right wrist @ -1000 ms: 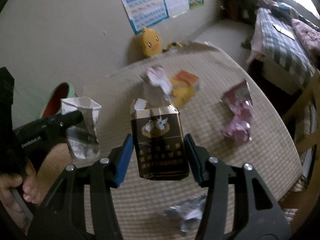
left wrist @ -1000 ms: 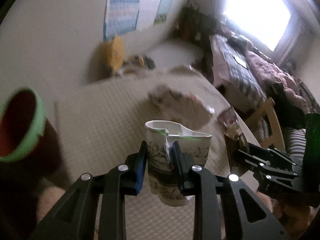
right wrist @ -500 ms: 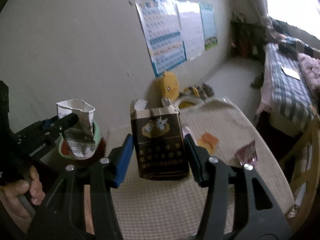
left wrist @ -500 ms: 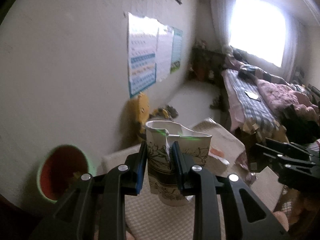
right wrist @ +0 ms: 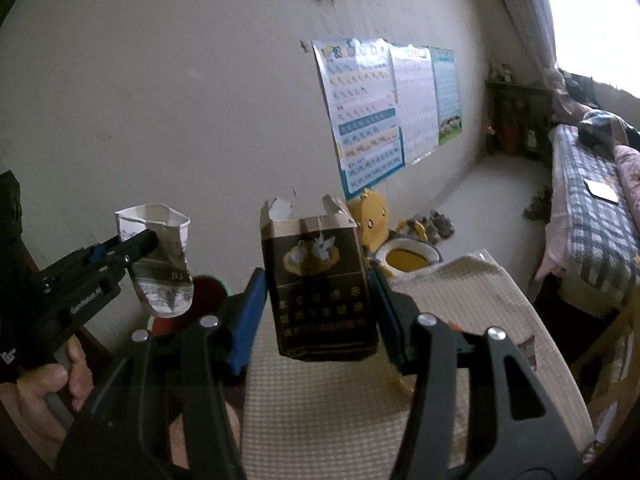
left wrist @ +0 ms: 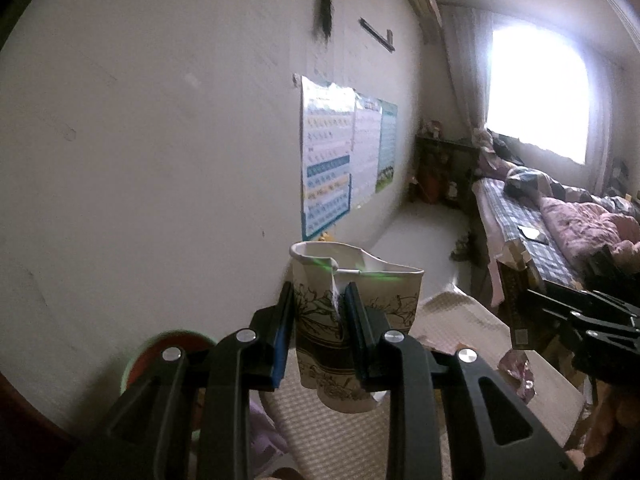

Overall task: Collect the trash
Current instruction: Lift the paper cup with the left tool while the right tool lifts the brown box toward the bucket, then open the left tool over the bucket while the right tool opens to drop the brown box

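My left gripper is shut on the rim of a crushed white paper cup with a black flower print, held up in the air. The same paper cup shows at the left of the right wrist view, pinched by the left gripper. My right gripper is shut on a torn dark brown carton with gold print, held upright above the table. A red bin with a green rim stands low at the left, partly hidden behind the fingers; the bin peeks out below the cup.
A beige woven table mat lies below both grippers with a pink wrapper on it. A yellow duck toy and a bowl sit on the floor by the postered wall. A bed stands at the right. A hand holds the left gripper.
Both grippers have risen and tipped upward with the cup and carton still held. The table and its litter have dropped low in view; the wall and posters now fill the frames.
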The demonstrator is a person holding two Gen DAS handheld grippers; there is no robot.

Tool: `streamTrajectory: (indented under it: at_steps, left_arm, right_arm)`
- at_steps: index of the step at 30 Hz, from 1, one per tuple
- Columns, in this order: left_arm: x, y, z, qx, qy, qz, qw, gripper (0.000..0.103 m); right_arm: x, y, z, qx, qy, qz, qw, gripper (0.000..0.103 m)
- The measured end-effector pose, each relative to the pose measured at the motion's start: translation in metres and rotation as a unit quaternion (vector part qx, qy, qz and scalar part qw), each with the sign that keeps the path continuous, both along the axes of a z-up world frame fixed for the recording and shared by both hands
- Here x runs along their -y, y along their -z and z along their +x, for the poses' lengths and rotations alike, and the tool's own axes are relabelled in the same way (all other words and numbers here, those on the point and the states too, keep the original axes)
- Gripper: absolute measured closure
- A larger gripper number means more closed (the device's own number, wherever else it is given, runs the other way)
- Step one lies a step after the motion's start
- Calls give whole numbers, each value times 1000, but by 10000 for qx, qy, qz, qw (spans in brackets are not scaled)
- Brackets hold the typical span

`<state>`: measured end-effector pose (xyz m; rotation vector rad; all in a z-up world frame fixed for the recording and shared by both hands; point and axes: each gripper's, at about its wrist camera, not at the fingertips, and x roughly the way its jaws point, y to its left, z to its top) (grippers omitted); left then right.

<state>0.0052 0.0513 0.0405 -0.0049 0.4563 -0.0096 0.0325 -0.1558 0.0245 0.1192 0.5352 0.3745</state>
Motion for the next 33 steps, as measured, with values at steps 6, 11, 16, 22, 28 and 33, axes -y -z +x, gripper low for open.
streamTrajectory:
  at_steps: [6,11,16,22,28,33]
  left_arm:
    - [-22,-8,-2,129,-219,19,9997,80]
    - [-49,-1,1,42,-444,-79,9990,80]
    - [-91,21,7,-233,-794,-259,9962,80]
    - [-141,48,14,-501,-1225,-391,9904,80]
    - [-192,81,24,-783,-1582,-520,9829,80]
    - [-228,114,39,-1131,-1800,-703,9746,86]
  right_arm:
    - [-26,-12,4,139,-188,12,9997,52]
    - [-56,-8,16,19,-378,-136,9992,52]
    - [-85,6,32,-223,-570,-234,9979,52]
    - [-129,24,55,-492,-869,-355,9944,52]
    - [-175,49,75,-848,-1222,-338,9883,52]
    - [-217,78,94,-1240,-1518,-355,9800,52]
